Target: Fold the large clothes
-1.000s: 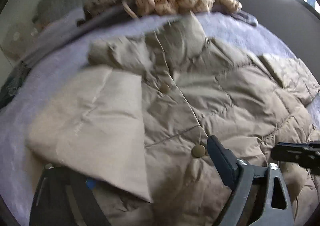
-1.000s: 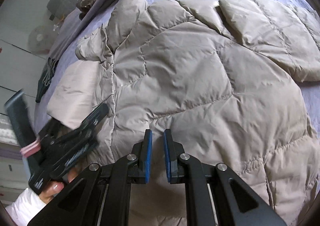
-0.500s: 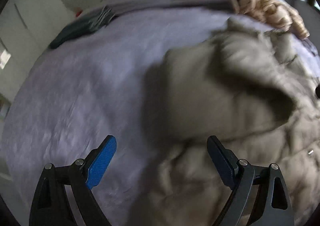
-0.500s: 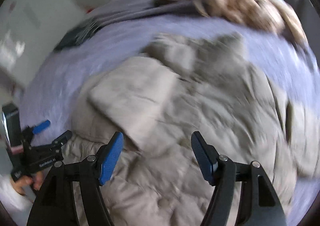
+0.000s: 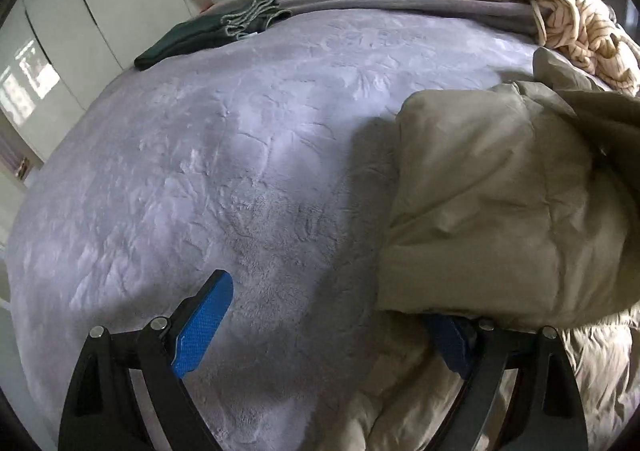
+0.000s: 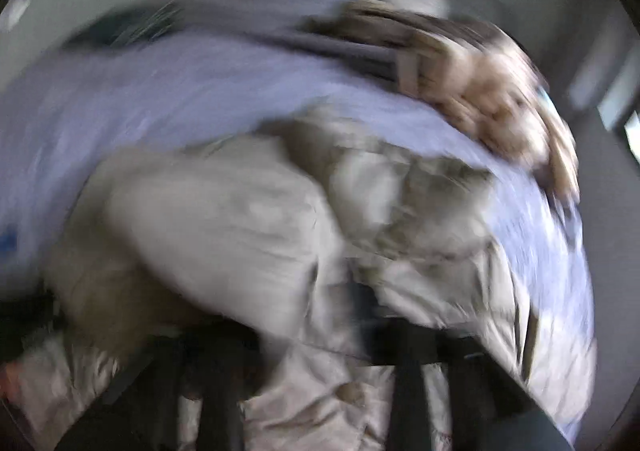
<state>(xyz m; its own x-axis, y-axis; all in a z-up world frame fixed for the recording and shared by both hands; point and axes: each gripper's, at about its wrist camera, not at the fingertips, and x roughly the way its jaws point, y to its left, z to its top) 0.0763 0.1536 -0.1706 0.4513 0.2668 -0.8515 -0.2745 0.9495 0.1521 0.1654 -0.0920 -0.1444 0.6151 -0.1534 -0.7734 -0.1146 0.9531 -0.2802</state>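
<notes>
Lilac bedspread, dark folded garment beyond beige coat

Both views low, close over jacket.

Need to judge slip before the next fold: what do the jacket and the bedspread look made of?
Jacket: looks like smooth, matte woven shell over puffy filling, likely nylon or polyester; it bulges and creases softly. Bedspread: lilac plush, fleece-like; fuzzy nap with pressed swirl marks. Probably grippy under the slick jacket.
</notes>
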